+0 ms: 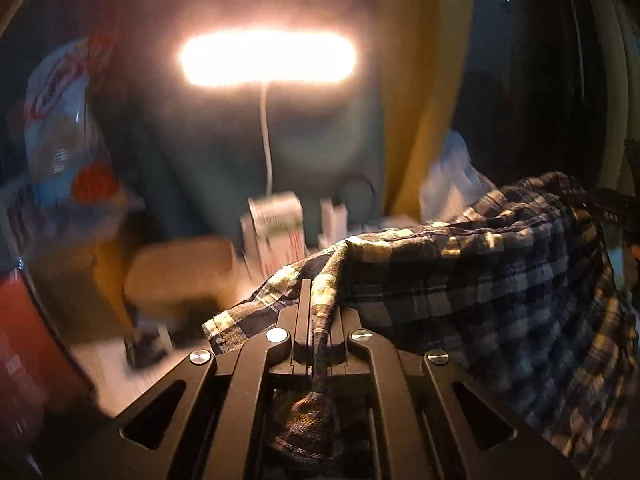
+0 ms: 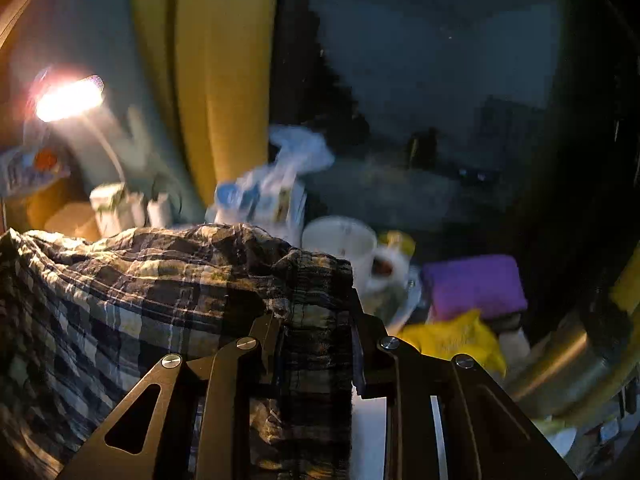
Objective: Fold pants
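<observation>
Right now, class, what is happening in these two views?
A person holds a gripper in each hand, and both are clamped on plaid pants. The left gripper pinches a thin bunched edge; the right gripper grips a thicker gathered part. The fabric is stretched between them, lifted in front of a lit lamp. No fold shows yet.

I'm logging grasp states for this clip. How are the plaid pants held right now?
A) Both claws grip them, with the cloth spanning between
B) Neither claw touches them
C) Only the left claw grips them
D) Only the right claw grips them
A: the left claw is shut on a bunched edge of the plaid pants, and the right claw is shut on another gathered part of the cloth.
</observation>
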`<state>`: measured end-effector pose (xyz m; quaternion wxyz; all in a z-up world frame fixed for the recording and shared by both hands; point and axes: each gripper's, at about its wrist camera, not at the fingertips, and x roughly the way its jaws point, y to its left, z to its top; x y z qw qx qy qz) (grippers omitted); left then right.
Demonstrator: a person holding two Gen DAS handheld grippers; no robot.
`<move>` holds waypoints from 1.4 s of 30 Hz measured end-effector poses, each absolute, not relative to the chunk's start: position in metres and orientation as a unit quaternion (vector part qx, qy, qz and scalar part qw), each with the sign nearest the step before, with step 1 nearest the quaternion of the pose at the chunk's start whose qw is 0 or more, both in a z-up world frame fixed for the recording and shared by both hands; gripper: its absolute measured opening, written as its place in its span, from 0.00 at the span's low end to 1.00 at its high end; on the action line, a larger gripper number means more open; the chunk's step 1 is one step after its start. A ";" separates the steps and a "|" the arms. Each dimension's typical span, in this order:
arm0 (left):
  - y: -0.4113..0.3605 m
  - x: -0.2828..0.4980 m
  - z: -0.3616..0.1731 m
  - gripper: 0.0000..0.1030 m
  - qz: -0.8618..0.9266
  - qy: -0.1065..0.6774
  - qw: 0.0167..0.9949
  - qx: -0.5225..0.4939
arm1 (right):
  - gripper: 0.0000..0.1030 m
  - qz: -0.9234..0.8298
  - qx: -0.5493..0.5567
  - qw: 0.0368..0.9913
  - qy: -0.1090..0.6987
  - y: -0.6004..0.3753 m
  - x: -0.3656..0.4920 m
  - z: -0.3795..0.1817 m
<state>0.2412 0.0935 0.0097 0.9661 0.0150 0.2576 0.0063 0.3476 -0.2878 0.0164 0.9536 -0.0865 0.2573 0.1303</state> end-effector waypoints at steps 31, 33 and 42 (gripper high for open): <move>0.138 0.257 -0.128 0.58 0.002 0.453 0.891 -0.010 | 0.93 0.111 -0.093 0.920 0.363 -0.331 0.320 -0.047; 0.130 0.252 -0.124 0.04 -0.021 0.455 0.890 -0.014 | 0.93 0.109 -0.088 0.920 0.367 -0.339 0.305 -0.051; 0.137 0.187 -0.107 0.18 0.000 0.458 0.889 -0.020 | 0.93 0.109 -0.080 0.922 0.362 -0.358 0.260 -0.072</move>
